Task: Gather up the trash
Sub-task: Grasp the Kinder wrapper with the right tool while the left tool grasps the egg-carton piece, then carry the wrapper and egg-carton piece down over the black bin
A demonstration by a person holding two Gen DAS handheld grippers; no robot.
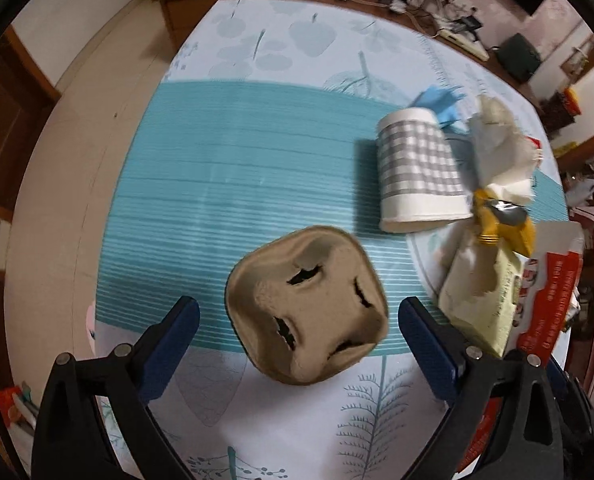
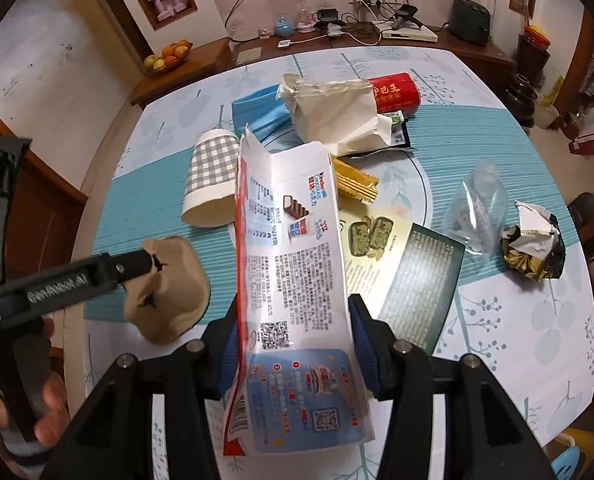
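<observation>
White Kinder carton (image 2: pixel 297 264), "GenRobot.AI" tool (image 2: pixel 137 268)

The flattened white carton (image 2: pixel 293 280) hides the surface (image 2: pixel 497 344) beneath; its lower end seems cut off behind the right tool (image 2: pixel 293 344).

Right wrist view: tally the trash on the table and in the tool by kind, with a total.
Paper cup: 1
Pulp cup carrier: 1
Cartons and boxes: 2, the white carton in the right tool and the red box
Bags, wrappers and packets: 6
Total: 10
</observation>
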